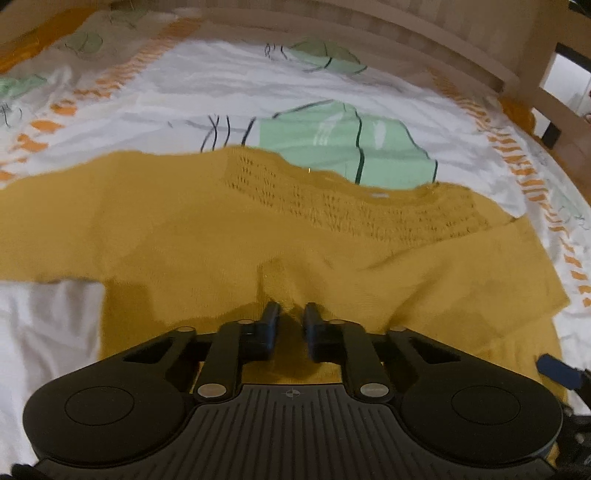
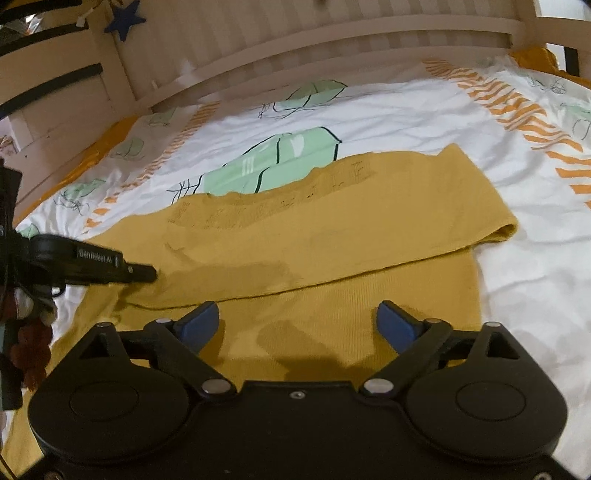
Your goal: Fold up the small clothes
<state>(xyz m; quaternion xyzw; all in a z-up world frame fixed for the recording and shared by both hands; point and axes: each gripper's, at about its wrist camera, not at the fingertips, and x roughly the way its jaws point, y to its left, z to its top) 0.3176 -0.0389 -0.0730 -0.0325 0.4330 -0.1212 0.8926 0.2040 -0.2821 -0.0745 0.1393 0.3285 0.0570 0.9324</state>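
Observation:
A mustard-yellow knit sweater (image 1: 184,229) lies flat on the printed bedsheet (image 1: 221,92), its openwork yoke toward the far side. My left gripper (image 1: 291,308) is shut on a small raised pinch of the sweater near its lower middle. In the right wrist view the sweater (image 2: 369,221) has an upper layer folded over the lower body, with a cuff end at the right. My right gripper (image 2: 299,321) stands open just above the sweater's lower part, nothing between its blue fingers (image 2: 201,325). The left gripper (image 2: 146,274) shows there at the left, down on the cloth.
A wooden slatted bed rail (image 2: 332,40) runs along the far side, and a blue star (image 2: 123,18) hangs on it. The white sheet (image 2: 535,277) extends to the right of the sweater. A brown soft object (image 2: 33,350) sits at the left edge.

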